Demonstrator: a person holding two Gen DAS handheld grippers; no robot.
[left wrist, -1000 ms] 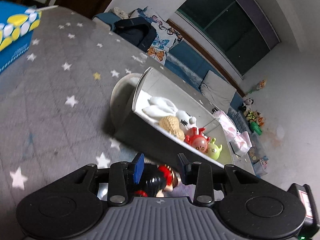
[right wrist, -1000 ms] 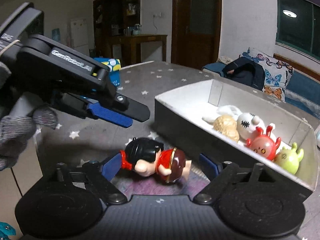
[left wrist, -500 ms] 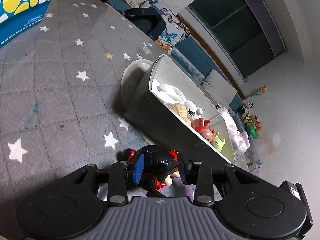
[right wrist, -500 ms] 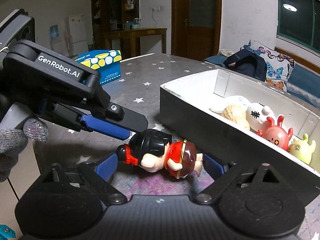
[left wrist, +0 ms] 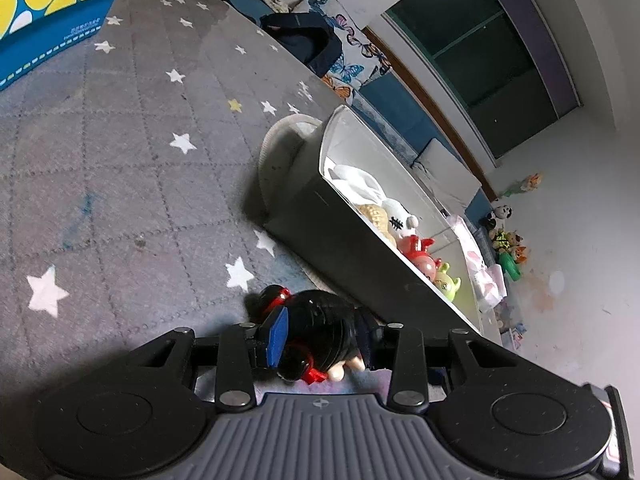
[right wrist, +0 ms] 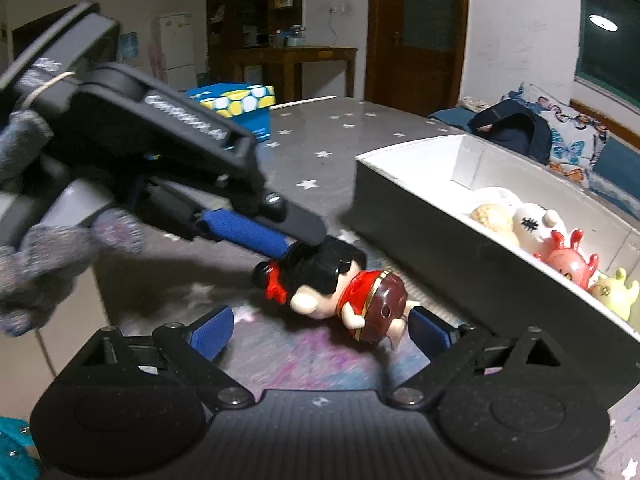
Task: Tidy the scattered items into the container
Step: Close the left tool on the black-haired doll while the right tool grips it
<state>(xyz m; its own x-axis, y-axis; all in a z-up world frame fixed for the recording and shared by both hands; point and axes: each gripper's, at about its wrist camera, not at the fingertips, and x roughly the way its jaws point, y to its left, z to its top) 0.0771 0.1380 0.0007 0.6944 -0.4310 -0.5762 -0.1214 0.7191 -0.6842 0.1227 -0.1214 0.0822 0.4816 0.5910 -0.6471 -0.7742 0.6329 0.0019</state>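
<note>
A doll with black hair and a red dress (right wrist: pixel 340 292) lies on the grey star-patterned table beside the grey box (right wrist: pixel 420 216). My left gripper (left wrist: pixel 320 332) has its blue pads around the doll's black head (left wrist: pixel 324 332), touching it; it also shows in the right wrist view (right wrist: pixel 296 244). My right gripper (right wrist: pixel 320 330) is open, its pads on either side of the doll's body without touching. The box holds several toys: a white plush (right wrist: pixel 536 224), a red creature (right wrist: pixel 568 264), a green one (right wrist: pixel 616 292).
A blue and yellow tissue box (right wrist: pixel 236 104) stands at the far side of the table; it also shows in the left wrist view (left wrist: pixel 52 12). A pale round mat (left wrist: pixel 280 148) lies under the box's far end. The table edge runs close behind the box.
My left gripper has come down over the doll and closed its pads onto the head. The right gripper has stayed open around the doll's body.
</note>
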